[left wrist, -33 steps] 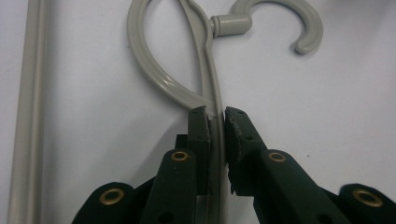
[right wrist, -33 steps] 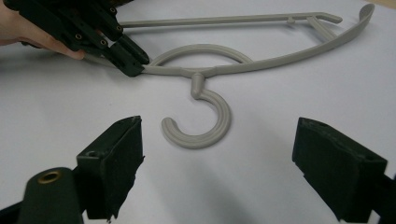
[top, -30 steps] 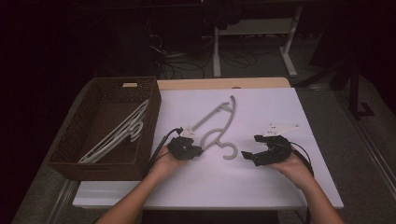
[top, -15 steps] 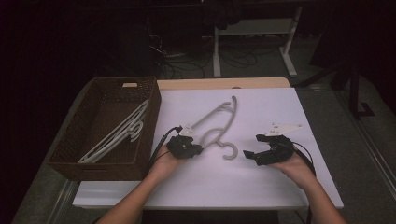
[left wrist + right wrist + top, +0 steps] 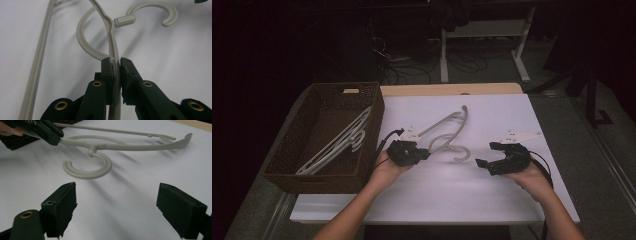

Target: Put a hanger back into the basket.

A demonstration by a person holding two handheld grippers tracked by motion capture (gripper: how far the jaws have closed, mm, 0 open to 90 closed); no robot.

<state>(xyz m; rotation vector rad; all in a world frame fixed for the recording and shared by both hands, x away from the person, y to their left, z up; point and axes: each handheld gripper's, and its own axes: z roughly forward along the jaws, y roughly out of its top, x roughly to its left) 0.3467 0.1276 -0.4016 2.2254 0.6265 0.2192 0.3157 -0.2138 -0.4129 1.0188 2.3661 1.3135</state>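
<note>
Pale grey plastic hanger (image 5: 447,131), hook (image 5: 150,13) curled, pinched by left gripper (image 5: 117,65); right gripper (image 5: 117,207) spread wide; left of hanger, wicker basket (image 5: 287,162) containing similar hangers (image 5: 337,145)

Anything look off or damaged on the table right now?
Nothing damaged or spilled. The one thing out of place is the grey hanger on the white table, clamped in the left gripper, while the other hangers lie in the wicker basket.
</note>
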